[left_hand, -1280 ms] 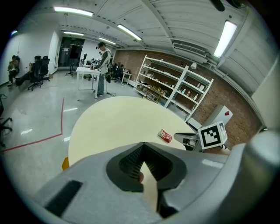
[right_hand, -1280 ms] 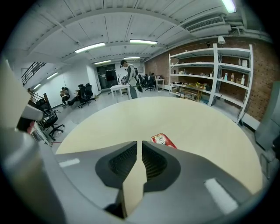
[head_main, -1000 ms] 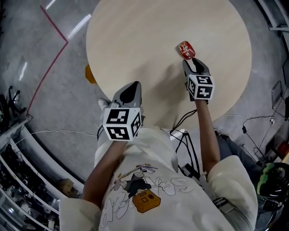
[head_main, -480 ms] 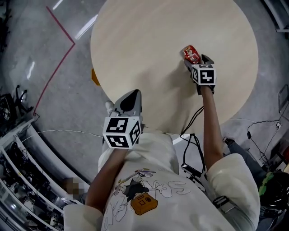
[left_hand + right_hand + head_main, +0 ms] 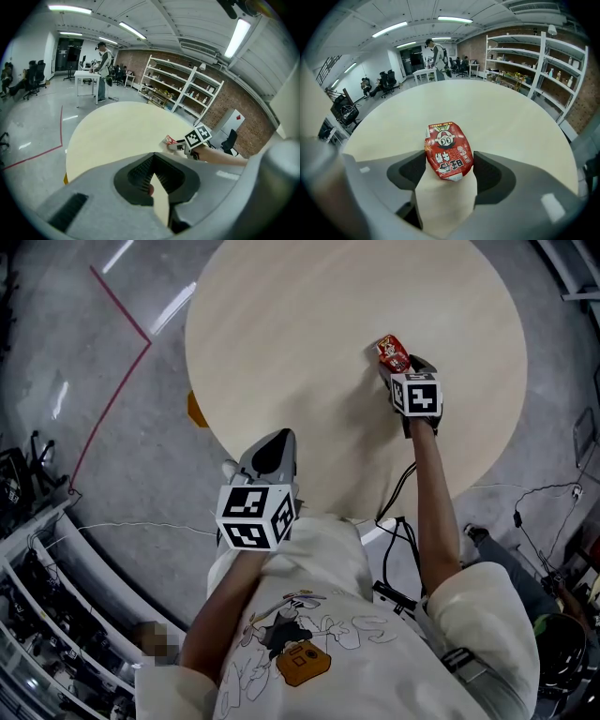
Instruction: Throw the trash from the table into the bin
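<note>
packet [image 5: 447, 150], red, lies on table [image 5: 511, 117] between right gripper [image 5: 449, 165] jaws, just opened wide; we read this in its own view, head view hides gap. left gripper [image 5: 152, 174] jaws pressed together, empty.

Cream short-sleeved T-shirt [image 5: 375, 662], cartoon print [image 5: 291, 638], grey left tongs [image 5: 277, 437], right tongs [image 5: 397, 366], black-and-white marker cubes [image 5: 255, 516]

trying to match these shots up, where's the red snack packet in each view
Head view: red snack packet upper right of centre, on the round table.
Left gripper view: small, just right of centre, on the table's right side.
Right gripper view: centre, between the right gripper's open jaws, which have just been opening.
Shared landmark: the round table.
</note>
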